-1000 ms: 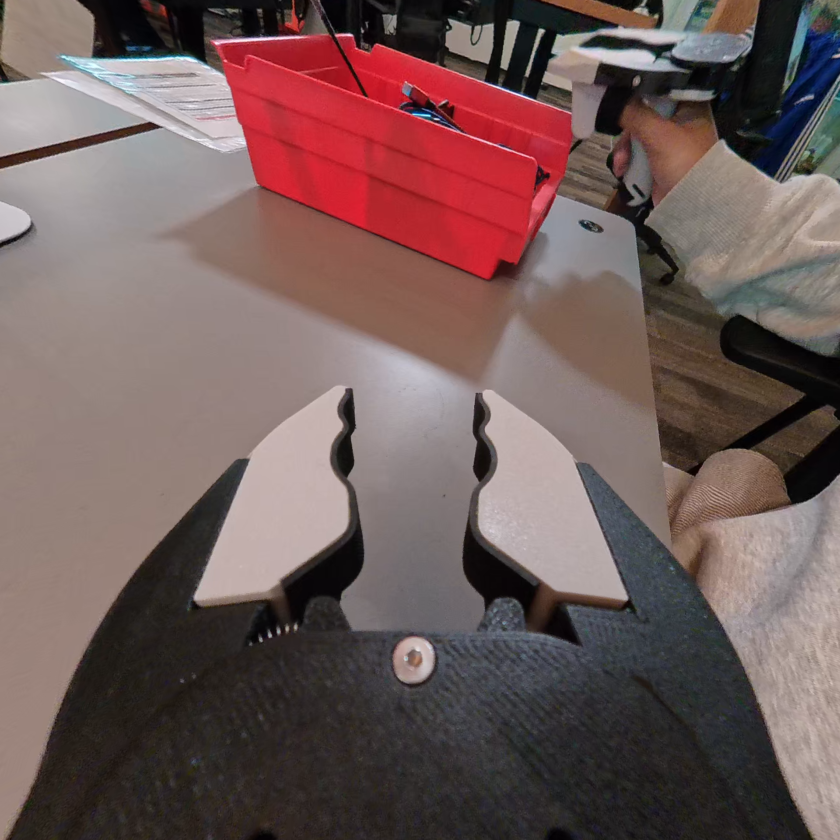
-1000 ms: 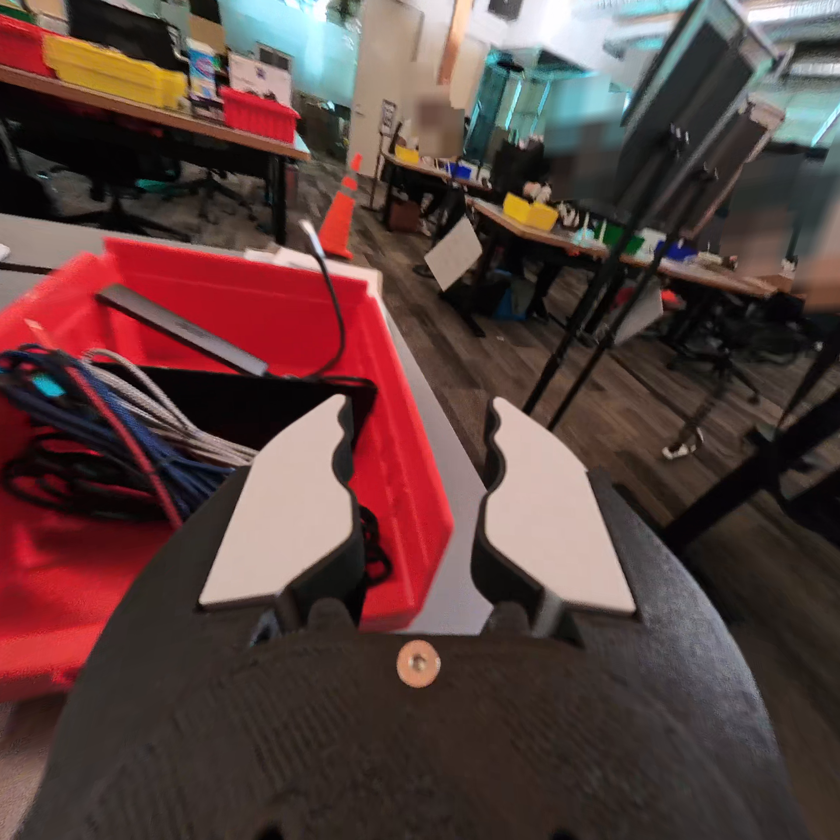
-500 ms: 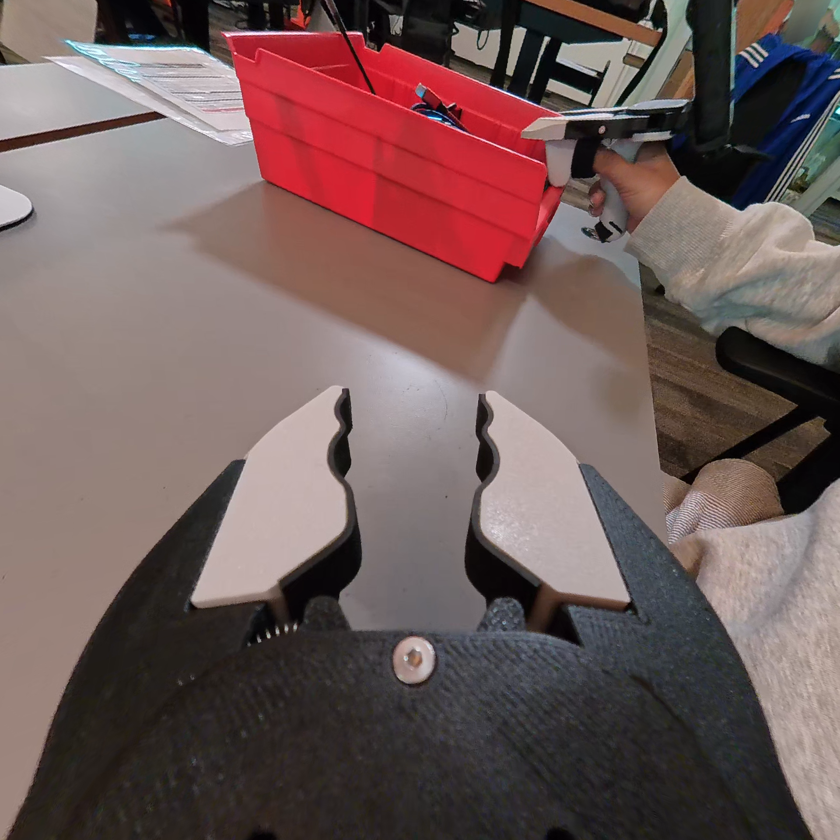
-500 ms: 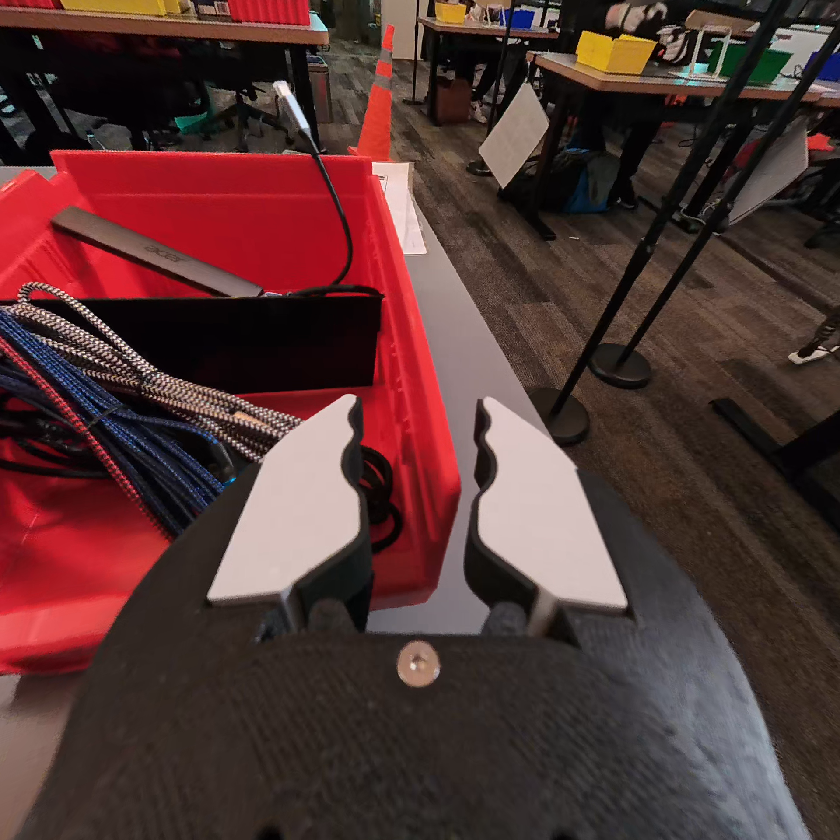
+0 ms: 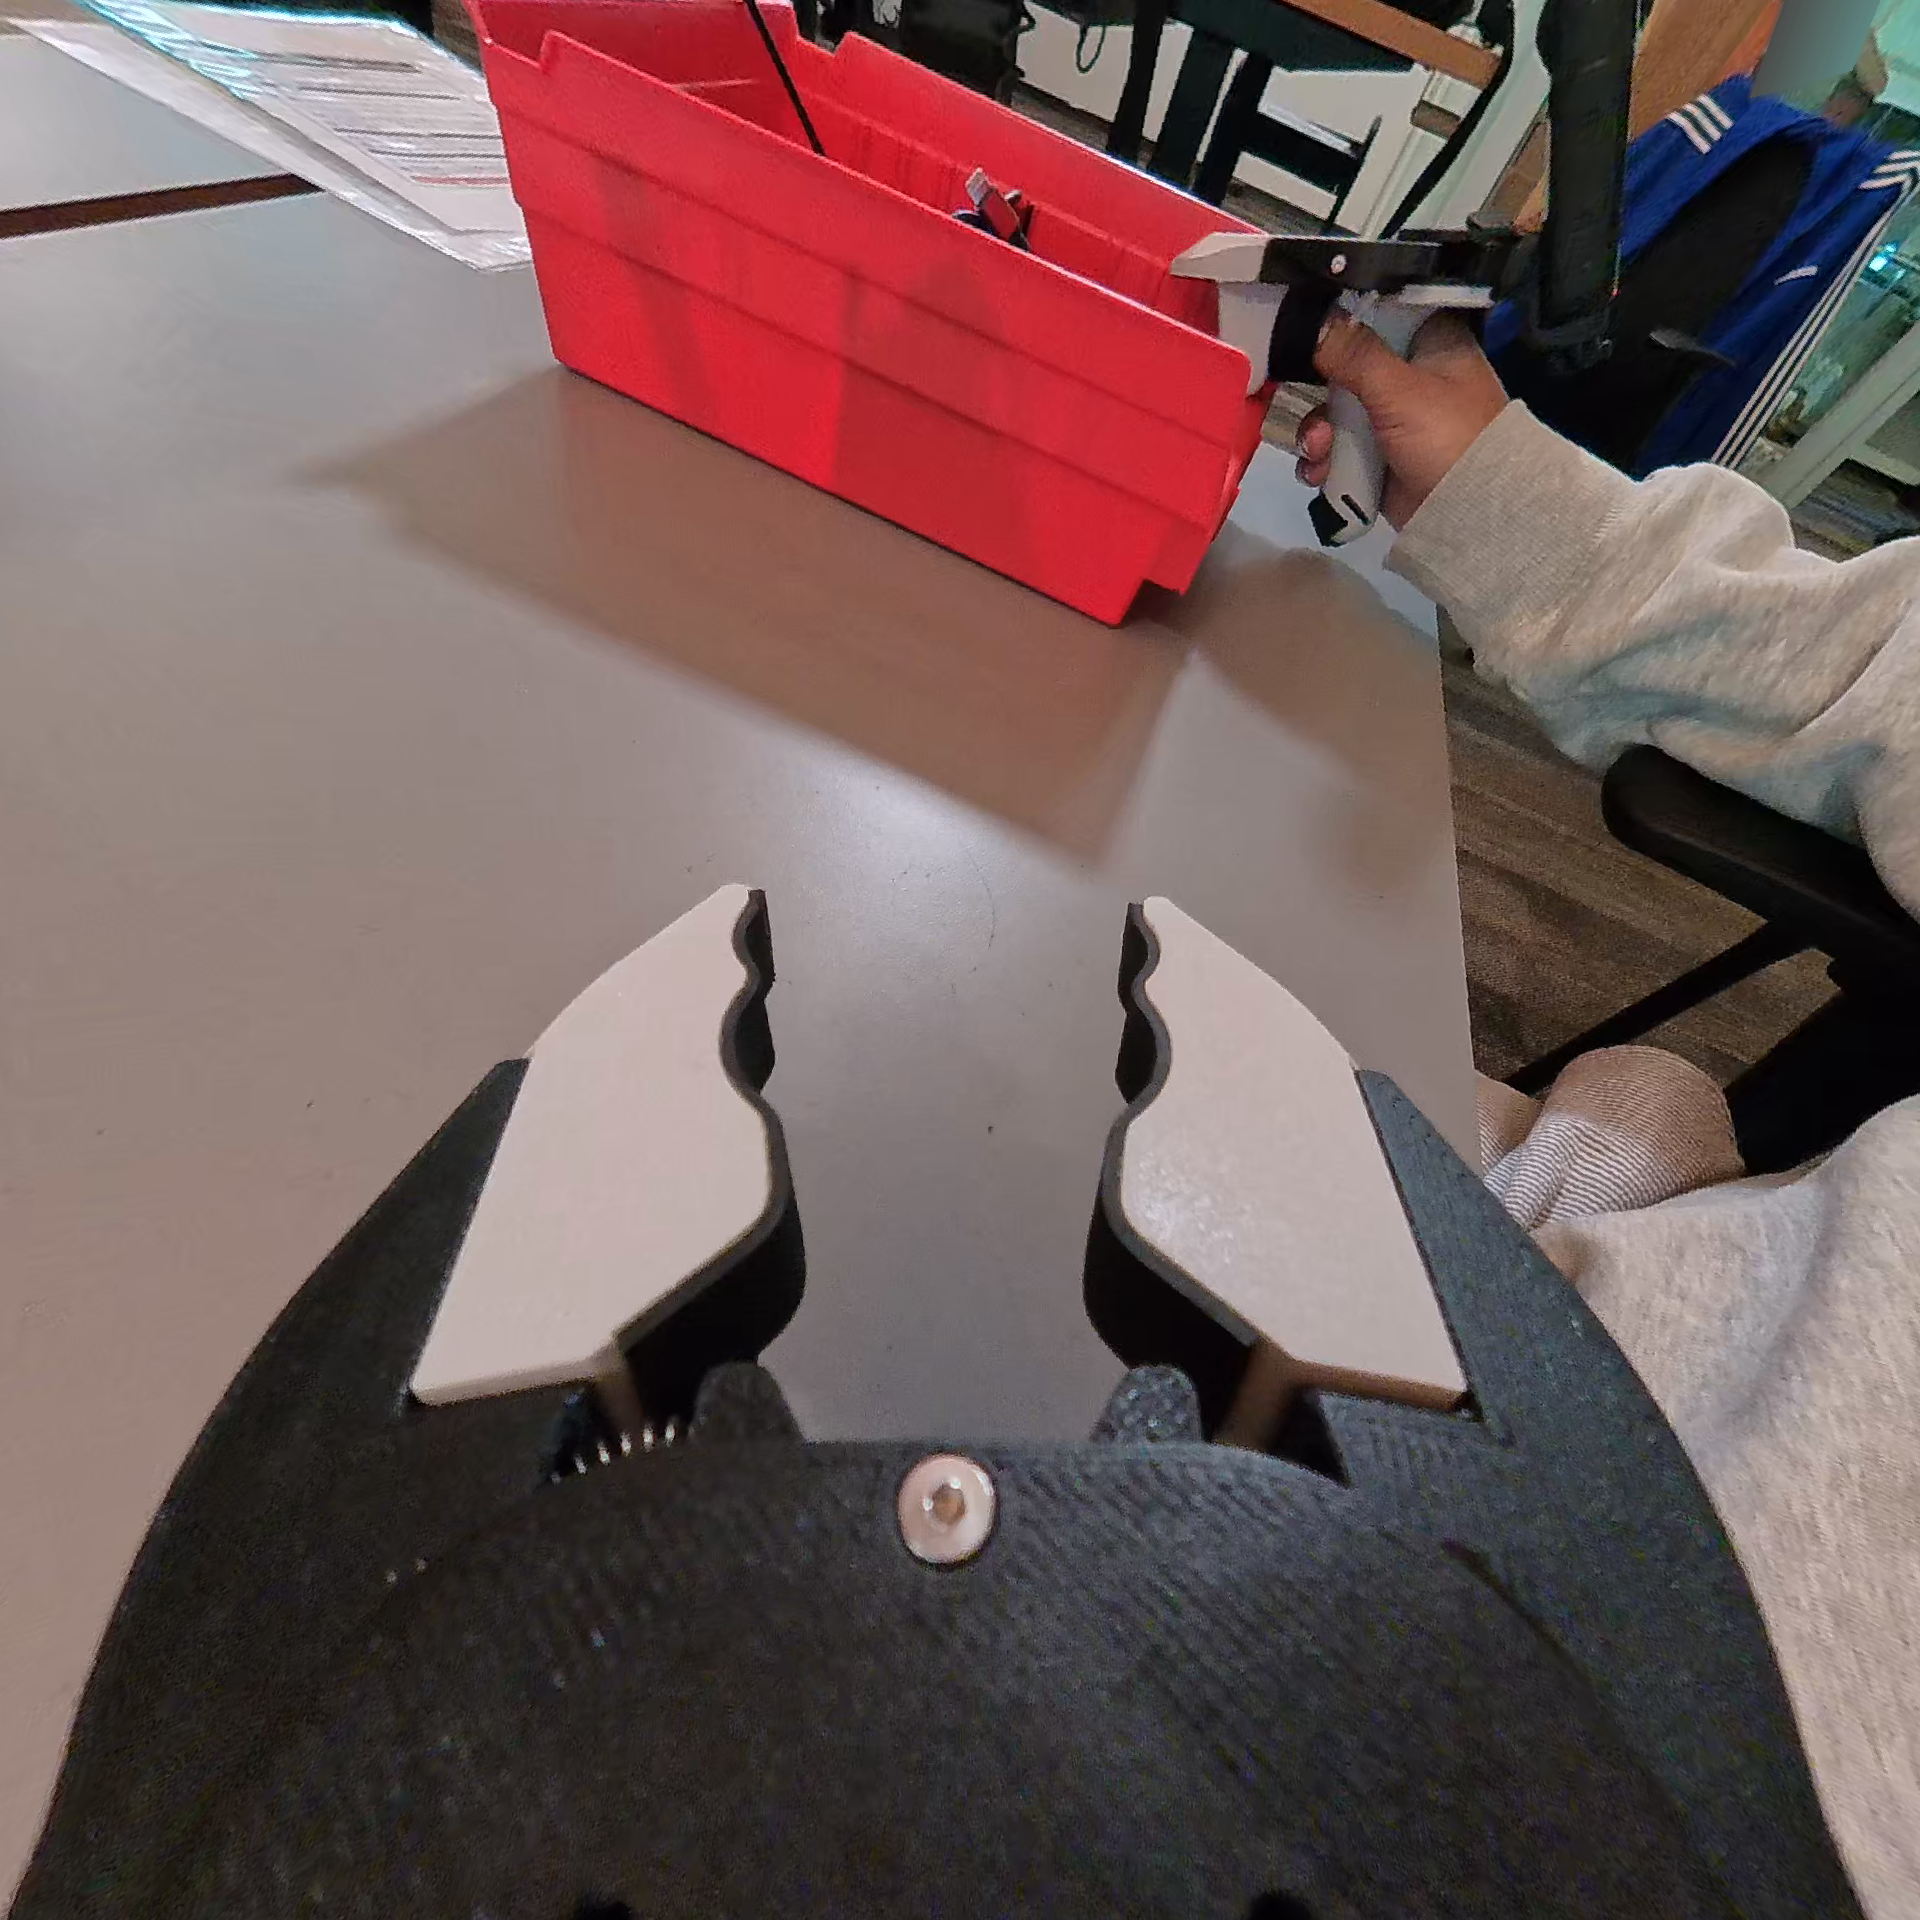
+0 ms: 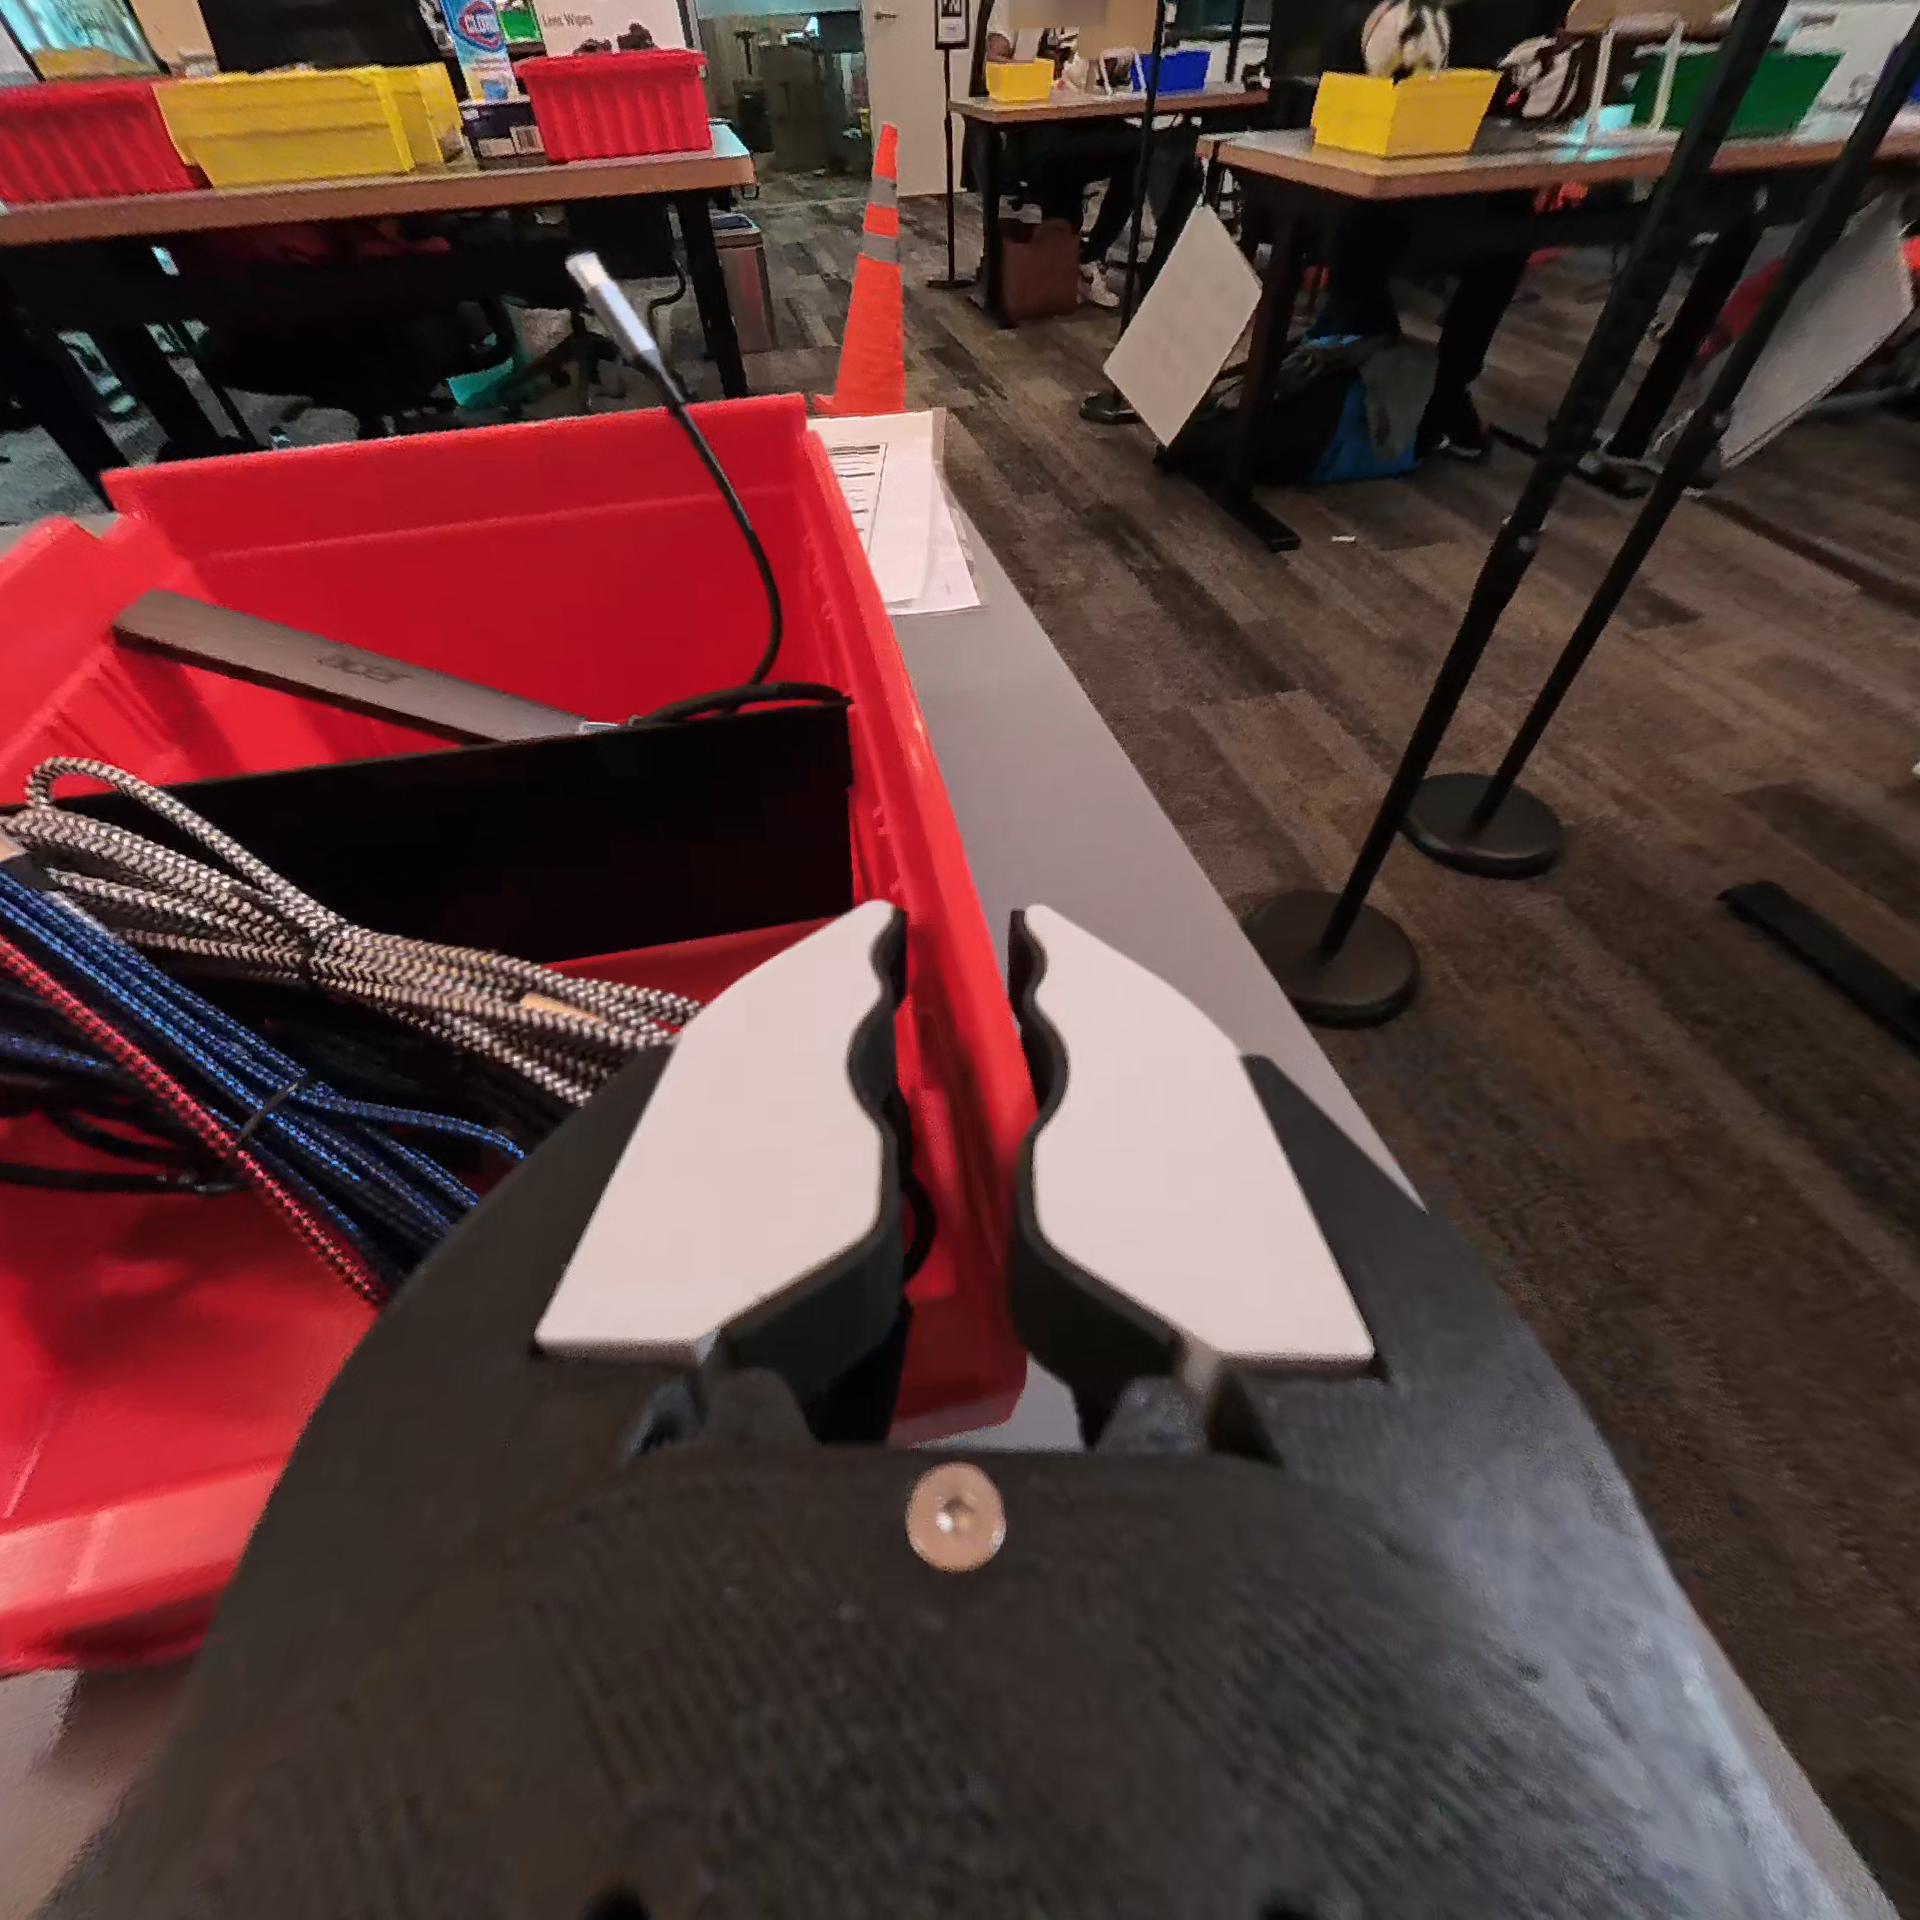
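The right claw (image 6: 956, 1023) is clamped on the near right wall of the rigid, cable-laden red bin (image 6: 582, 551) on the tabletop (image 5: 416, 727); the left claw (image 5: 948, 940) hovers apart, empty.

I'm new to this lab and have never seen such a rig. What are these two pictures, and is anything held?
A person holds a two-finger claw in each hand, each with a camera looking along its fingers. The left wrist view shows the left claw open, holding nothing, over a grey table. The right wrist view shows the right claw straddling the side wall of a red bin, closed about it. Inside lie braided cables and a slim black device.
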`<state>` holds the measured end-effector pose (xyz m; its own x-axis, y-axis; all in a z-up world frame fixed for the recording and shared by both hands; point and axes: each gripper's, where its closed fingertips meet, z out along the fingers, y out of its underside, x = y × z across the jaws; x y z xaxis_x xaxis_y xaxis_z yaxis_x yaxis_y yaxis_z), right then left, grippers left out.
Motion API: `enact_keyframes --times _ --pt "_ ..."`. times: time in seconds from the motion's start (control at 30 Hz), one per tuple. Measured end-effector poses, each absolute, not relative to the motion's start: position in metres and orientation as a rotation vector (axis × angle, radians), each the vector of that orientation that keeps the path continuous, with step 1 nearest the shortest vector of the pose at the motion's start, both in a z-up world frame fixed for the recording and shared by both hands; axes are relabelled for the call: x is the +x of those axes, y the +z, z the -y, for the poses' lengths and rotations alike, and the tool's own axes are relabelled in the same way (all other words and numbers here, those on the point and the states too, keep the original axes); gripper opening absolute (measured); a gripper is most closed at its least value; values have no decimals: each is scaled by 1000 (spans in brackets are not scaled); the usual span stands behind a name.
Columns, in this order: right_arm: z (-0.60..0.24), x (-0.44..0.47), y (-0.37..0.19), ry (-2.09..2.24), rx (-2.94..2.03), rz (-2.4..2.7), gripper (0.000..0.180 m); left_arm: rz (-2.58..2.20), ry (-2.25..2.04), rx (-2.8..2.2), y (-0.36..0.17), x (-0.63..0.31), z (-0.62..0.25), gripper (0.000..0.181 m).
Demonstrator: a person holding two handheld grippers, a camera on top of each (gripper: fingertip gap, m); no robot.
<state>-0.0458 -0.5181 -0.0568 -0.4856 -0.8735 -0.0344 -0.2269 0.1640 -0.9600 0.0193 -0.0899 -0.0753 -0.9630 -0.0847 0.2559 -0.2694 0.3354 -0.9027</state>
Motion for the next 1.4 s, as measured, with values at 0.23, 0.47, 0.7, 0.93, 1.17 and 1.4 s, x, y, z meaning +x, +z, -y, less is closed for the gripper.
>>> enact_keyframes --times 0.23,0.47,0.7,0.93,1.17,1.4 --pt "516 -46 -57 -1307 -1021 -1809 14 2427 1680 330 -76 19 90 67" --pt "516 -47 -55 -1320 -1013 -1788 12 2441 1667 321 -78 18 91 67" --pt "515 -46 -54 -1325 -1006 -1762 11 2432 1662 333 -78 19 90 66" --pt "515 -46 -54 -1319 -1003 -1758 10 2433 1656 333 -78 18 91 66" --pt "515 -47 -54 -1314 -1001 -1749 9 2427 1649 339 -79 18 91 66" --pt "514 -47 -54 -1308 -1000 -1745 9 2427 1643 337 -79 18 91 66"
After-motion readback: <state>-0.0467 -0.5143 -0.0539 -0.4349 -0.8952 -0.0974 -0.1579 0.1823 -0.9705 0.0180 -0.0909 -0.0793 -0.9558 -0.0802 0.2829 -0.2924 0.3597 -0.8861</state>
